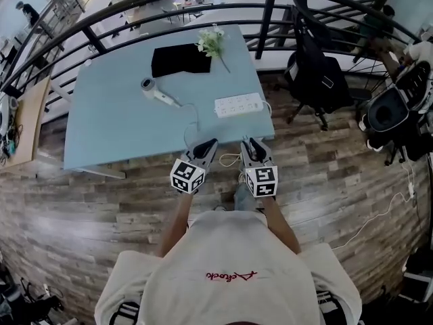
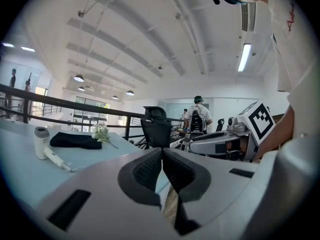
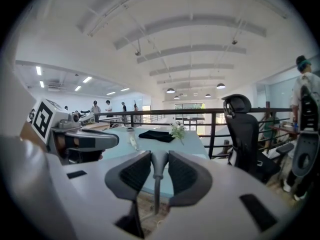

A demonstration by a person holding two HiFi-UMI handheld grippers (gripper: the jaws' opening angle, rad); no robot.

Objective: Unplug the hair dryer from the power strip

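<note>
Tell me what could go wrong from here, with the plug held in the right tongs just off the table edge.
1. The right tongs grip the plug beyond the near edge of the table, and its cord runs back to the hair dryer. Pulling away could drag the hair dryer across the table, perhaps off it.
2. Slack cord hangs in a loop beside the left tongs, which are shut and empty. It might snag there.

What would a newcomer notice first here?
The right gripper, at the near edge of the pale blue table, has its fingers shut on a grey plug with its cord dangling. The left gripper beside it is shut and empty. The hair dryer lies mid-table, left of the white power strip.
</note>
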